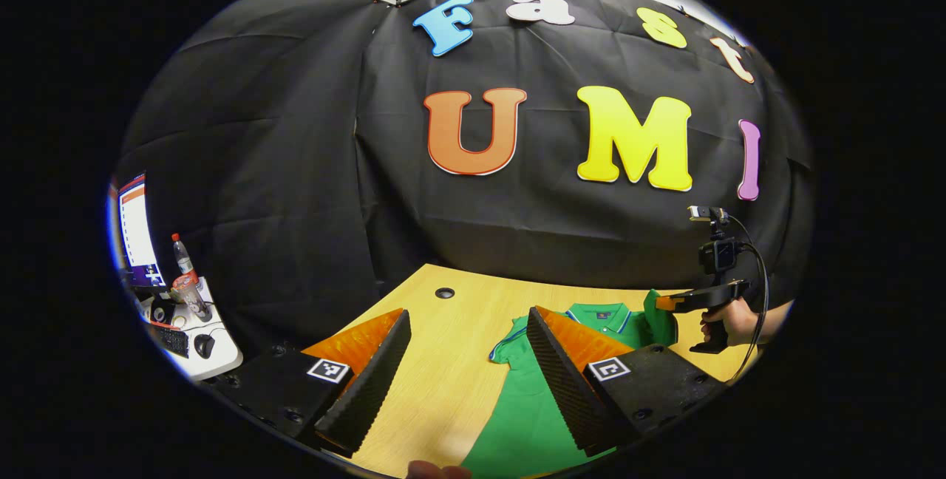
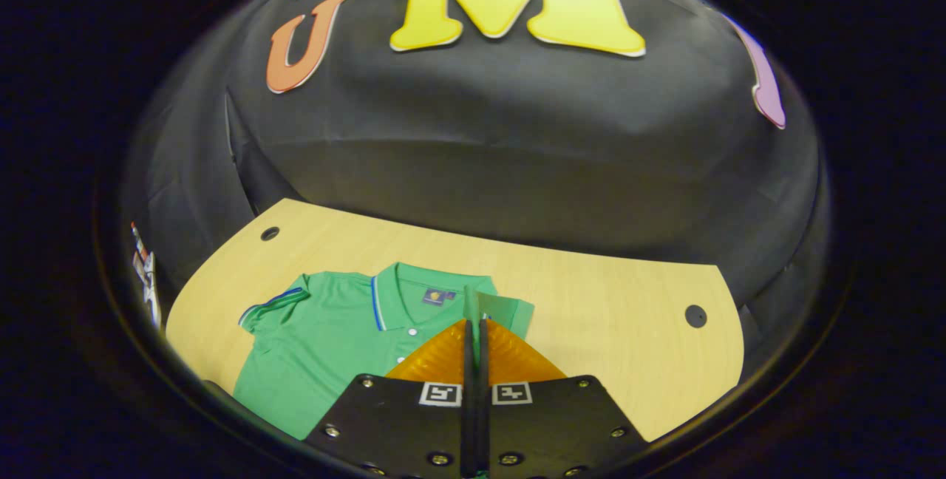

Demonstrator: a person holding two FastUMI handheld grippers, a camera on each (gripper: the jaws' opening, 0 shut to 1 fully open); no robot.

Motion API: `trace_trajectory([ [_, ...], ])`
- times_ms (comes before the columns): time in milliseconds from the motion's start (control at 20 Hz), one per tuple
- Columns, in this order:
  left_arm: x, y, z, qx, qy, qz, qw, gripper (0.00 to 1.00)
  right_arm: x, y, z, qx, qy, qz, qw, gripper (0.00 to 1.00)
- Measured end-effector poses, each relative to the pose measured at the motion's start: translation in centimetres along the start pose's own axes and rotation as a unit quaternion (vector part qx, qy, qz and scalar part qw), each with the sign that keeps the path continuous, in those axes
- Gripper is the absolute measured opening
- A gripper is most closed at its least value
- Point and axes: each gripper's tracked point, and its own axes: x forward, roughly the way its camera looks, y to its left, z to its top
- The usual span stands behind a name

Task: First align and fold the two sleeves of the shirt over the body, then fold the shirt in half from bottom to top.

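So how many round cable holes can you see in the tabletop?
2. One hole sits near the table's far left corner beyond the shirt, the other hole near the right edge. More may be hidden.

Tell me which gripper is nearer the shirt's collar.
Right. The right gripper is shut on the sleeve beside the collar; the left gripper hangs open nearer the shirt's lower body.

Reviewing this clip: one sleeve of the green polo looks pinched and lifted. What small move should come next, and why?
Probably carry the right gripper inward and lay the right sleeve onto the body of the green polo shirt. Its fingers are closed on the sleeve fabric, which stands lifted near the collar. The left gripper is open above the wooden table, and the left sleeve lies flat, unfolded.
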Motion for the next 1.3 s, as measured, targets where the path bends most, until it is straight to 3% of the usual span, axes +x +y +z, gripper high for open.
trace_trajectory([
  [200,0.4,1.4,-0.4,-0.005,0.005,0.005,1.000,1.00,0.3,3.9,-1.2,0.006,0.028,0.031,0.999,0.03],
  [400,0.9,1.8,-0.4,-0.007,0.007,-0.005,1.000,1.00,-1.4,5.7,0.4,0.019,0.004,0.053,0.998,0.08],
  [550,1.3,1.1,-0.5,-0.010,0.009,-0.023,1.000,1.00,-3.3,5.8,1.7,0.001,-0.016,0.049,0.999,0.58],
  [700,2.0,-0.2,-0.7,-0.010,0.008,-0.060,0.998,1.00,-6.3,5.2,2.6,-0.004,-0.032,0.041,0.999,0.60],
  [800,2.7,-1.1,-1.4,-0.002,0.013,-0.091,0.996,1.00,-9.0,4.9,2.6,-0.005,-0.043,0.037,0.998,0.94],
  [1300,9.9,-5.7,-6.6,0.050,0.026,-0.218,0.974,1.00,-24.5,0.5,0.5,-0.021,-0.085,-0.013,0.996,0.97],
])
